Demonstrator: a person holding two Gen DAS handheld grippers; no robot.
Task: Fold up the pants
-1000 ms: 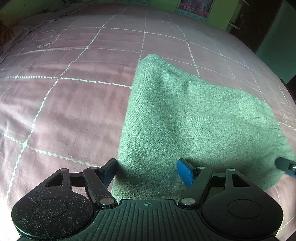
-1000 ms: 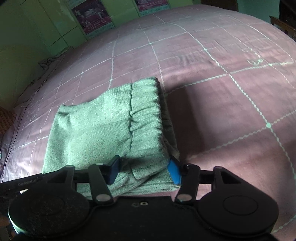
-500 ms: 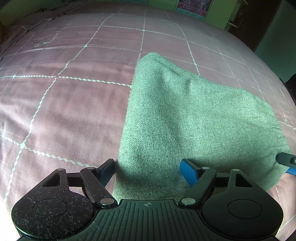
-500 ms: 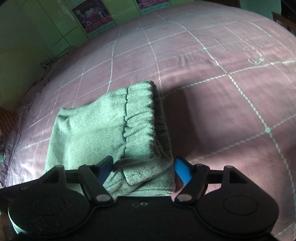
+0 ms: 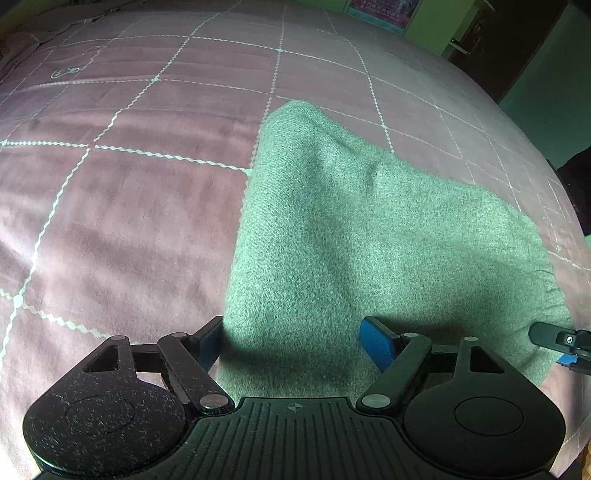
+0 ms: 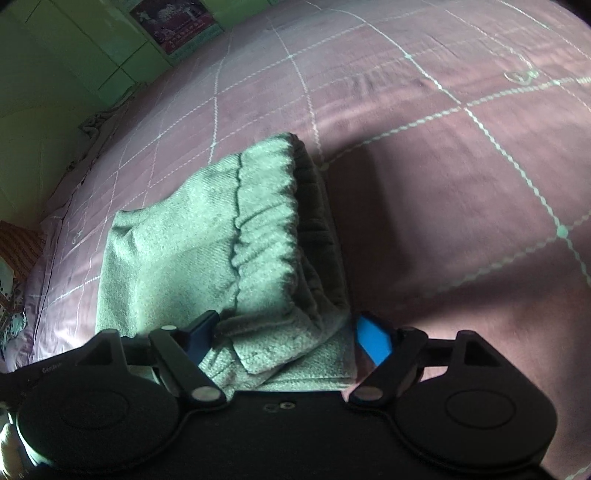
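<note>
L gripper (image 5: 291, 341) stood wide open, pads clear of cloth, near-left edge of folded green pants (image 5: 351, 236) between them. R gripper (image 6: 286, 338) was opening w/ the gathered waistband (image 6: 266, 229) end between its jaws, nothing gripped. Pants lay folded flat on pink quilted bedspread (image 5: 129, 206); poster (image 6: 173, 22) on far wall.
</note>
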